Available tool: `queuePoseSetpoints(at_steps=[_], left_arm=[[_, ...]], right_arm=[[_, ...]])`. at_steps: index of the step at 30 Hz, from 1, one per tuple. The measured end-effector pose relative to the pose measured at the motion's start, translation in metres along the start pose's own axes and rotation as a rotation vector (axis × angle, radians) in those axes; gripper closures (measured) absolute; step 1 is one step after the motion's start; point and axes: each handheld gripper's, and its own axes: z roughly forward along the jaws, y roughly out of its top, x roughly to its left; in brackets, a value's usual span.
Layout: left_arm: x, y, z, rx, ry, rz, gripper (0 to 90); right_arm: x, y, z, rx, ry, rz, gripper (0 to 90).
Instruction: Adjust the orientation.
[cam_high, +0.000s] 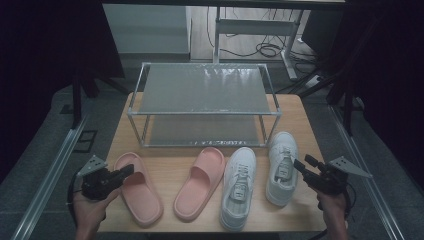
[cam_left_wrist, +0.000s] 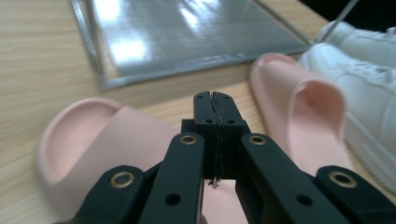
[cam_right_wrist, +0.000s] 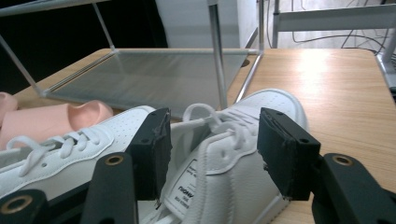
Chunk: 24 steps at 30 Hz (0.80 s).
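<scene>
Pink slipper (cam_high: 137, 187) lies under your left gripper (cam_high: 127, 171), fingers clenched on nothing; your right gripper (cam_high: 298, 165) is released, near a white shoe (cam_high: 281, 167)

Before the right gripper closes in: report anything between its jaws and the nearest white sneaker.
Nothing visible. The right gripper has its jaws open, aimed straight at the right white sneaker, no object between. The rack stands behind the shoe, out of that path.
</scene>
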Motion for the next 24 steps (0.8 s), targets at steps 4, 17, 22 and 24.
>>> queuePoseSetpoints(at_steps=[4, 17, 22, 24], left_arm=[[0.014, -0.011, -0.005, 0.027, 0.038, -0.012, 90.0], [0.059, -0.052, -0.017, 0.089, 0.136, -0.125, 90.0], [0.065, -0.059, -0.011, 0.108, 0.142, -0.141, 90.0], [0.066, -0.060, -0.006, 0.119, 0.141, -0.144, 90.0]], right_arm=[[-0.003, 0.000, -0.003, -0.004, -0.016, 0.007, 45.4], [-0.002, -0.003, 0.002, 0.023, -0.017, 0.003, 45.4], [-0.002, -0.005, 0.005, 0.033, -0.019, 0.005, 45.4], [-0.003, -0.005, 0.005, 0.036, -0.023, 0.006, 45.5]])
